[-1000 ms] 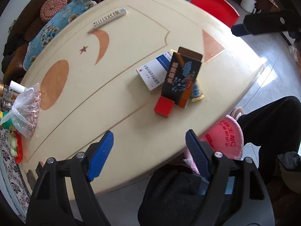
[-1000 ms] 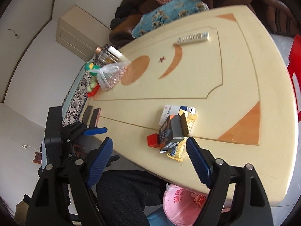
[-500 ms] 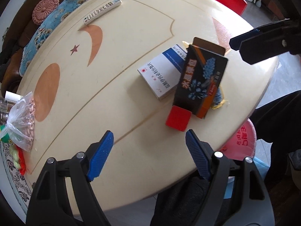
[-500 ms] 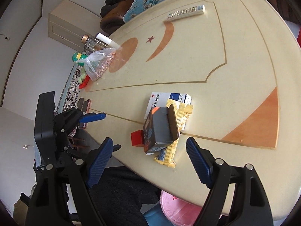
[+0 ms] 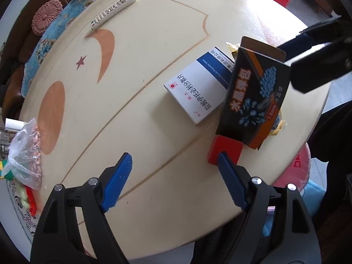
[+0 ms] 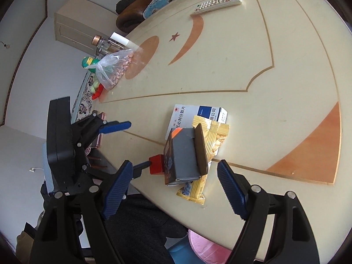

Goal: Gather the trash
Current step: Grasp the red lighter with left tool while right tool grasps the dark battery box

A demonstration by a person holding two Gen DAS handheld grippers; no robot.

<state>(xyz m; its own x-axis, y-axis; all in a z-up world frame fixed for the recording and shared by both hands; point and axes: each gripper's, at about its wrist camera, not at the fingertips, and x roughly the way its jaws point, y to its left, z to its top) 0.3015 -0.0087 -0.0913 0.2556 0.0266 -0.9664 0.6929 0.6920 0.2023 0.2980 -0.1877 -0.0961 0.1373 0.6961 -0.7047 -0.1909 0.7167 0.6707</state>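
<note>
Right wrist view says it all: the black box (image 6: 187, 154) stands on the table's (image 6: 286, 88) near edge, dead ahead between the right gripper's (image 6: 173, 189) wide jaws, which just narrowed a bit, gripping nothing. Left gripper (image 5: 176, 180), also open and empty, sits off beside the red block (image 5: 224, 151).

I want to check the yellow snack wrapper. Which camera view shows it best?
The right wrist view: the yellow wrapper lies mostly exposed beneath the black box. In the left wrist view only its edges peek out behind that box.

Glossy cream table (image 5: 154, 33), printed cardboard black box (image 5: 253, 96), crinkled foil wrapper (image 6: 216, 136), clear plastic bag (image 6: 114, 70)
</note>
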